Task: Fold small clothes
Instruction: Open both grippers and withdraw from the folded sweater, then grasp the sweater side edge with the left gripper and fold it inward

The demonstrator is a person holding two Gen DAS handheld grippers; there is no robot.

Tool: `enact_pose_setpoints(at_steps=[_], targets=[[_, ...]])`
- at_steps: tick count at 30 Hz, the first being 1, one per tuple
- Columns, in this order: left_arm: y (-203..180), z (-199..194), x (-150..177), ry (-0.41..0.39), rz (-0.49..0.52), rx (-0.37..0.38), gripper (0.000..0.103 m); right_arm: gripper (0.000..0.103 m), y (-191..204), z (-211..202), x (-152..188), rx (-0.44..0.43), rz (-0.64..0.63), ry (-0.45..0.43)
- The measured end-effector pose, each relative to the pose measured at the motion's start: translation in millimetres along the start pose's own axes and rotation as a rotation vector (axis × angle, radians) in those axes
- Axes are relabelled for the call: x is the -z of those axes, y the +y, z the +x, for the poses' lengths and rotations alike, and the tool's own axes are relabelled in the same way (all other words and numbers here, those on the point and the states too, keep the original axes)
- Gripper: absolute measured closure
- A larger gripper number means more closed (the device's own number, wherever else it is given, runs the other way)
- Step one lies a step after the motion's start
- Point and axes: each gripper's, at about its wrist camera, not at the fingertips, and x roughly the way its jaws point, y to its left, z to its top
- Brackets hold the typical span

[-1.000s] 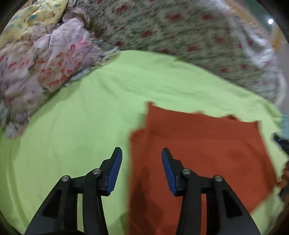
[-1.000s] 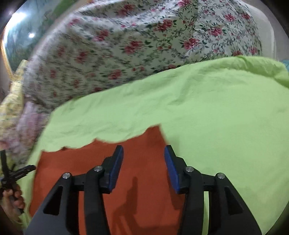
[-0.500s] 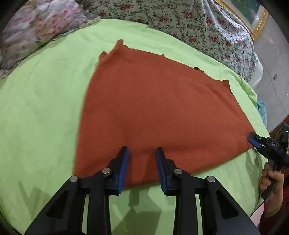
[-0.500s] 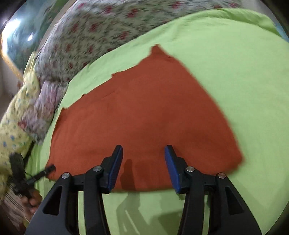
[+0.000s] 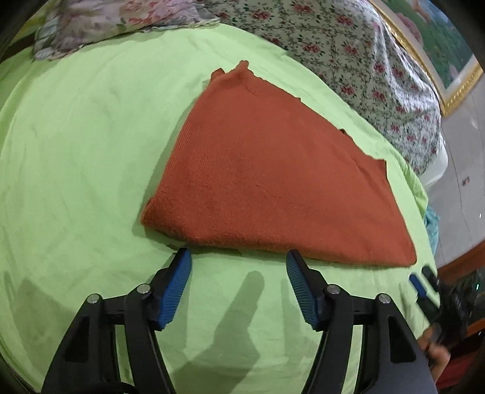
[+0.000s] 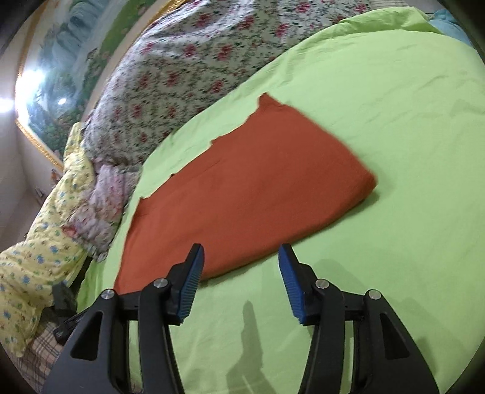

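Observation:
A rust-orange knitted garment point(image 5: 272, 178) lies folded flat on the light green bedsheet point(image 5: 75, 145). It also shows in the right wrist view point(image 6: 242, 194). My left gripper point(image 5: 239, 257) is open and empty, just in front of the garment's near folded edge. My right gripper point(image 6: 241, 253) is open and empty, its fingertips at the near edge of the garment. The right gripper's blue tips point(image 5: 419, 283) show at the right edge of the left wrist view.
A floral quilt point(image 6: 188, 66) is heaped along the far side of the bed. A pink-patterned cloth point(image 5: 100, 21) and a yellow printed blanket point(image 6: 39, 251) lie at the left. A gold-framed picture point(image 5: 448, 72) hangs behind. The bed's edge drops off at the right point(image 5: 430, 212).
Both grippers have drawn back from over the garment to just in front of its near edge. The left gripper's jaws have opened wider. The garment now lies folded with a doubled near edge.

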Motion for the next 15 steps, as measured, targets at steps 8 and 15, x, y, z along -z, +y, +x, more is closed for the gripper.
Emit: enact_pose_setpoints(at_steps=[8,15], targets=[[8.5,13.3,-14.1,-0.057,-0.173,0.05,0.023,0.047,16.7,10.4,28.1,-0.049,-0.02,0.058],[-2.8,36.0,-43.3,-0.12,-0.163,-0.015,0.036,0.047,25.5,5.2,25.7,-0.059,-0.045,0.051]])
